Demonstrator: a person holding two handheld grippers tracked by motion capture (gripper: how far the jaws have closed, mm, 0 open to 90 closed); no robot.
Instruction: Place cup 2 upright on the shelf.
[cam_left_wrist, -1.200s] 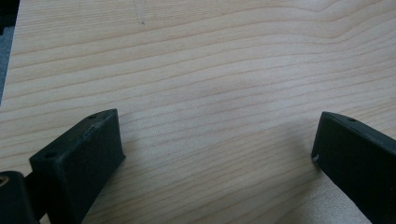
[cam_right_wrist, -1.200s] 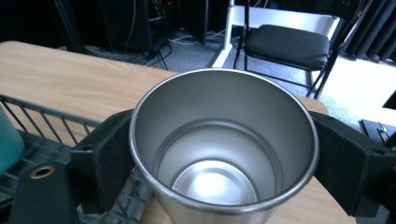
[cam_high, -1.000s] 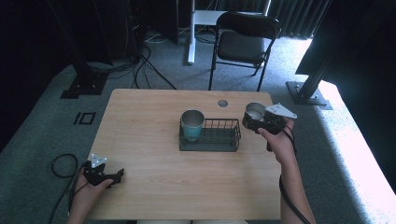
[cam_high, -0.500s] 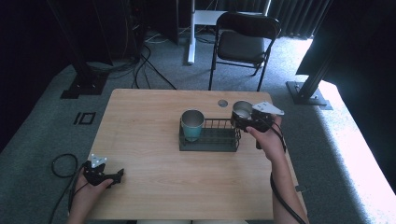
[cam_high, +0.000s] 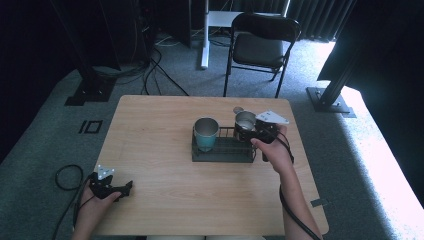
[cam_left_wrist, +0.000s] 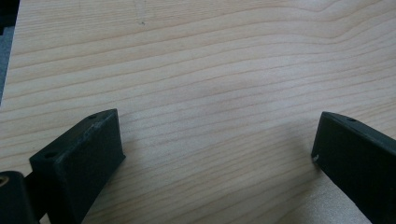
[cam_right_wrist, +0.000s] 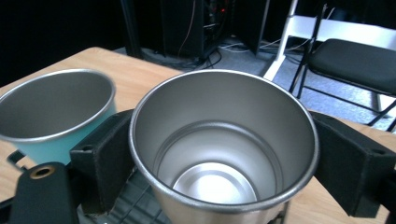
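My right gripper (cam_high: 248, 128) is shut on a steel cup (cam_high: 245, 122) and holds it upright over the right end of a black wire basket (cam_high: 221, 150). In the right gripper view the steel cup (cam_right_wrist: 224, 154) sits between both black jaws, mouth up and empty. A teal cup (cam_high: 206, 133) stands upright in the basket's left end, and the teal cup (cam_right_wrist: 53, 114) is close beside the steel one. My left gripper (cam_high: 125, 188) rests open on the table's front left corner. Its jaws stand wide apart over bare wood (cam_left_wrist: 210, 116).
The wooden table (cam_high: 150, 130) holds a small round metal fitting (cam_high: 238, 109) near its back edge. A black folding chair (cam_high: 262, 45) stands behind the table. Cables lie on the grey floor at the left, and a black stand base (cam_high: 330, 100) sits at the right.
My right gripper has carried the steel cup leftward, from beside the basket's right end to over it. The left gripper has stayed put.
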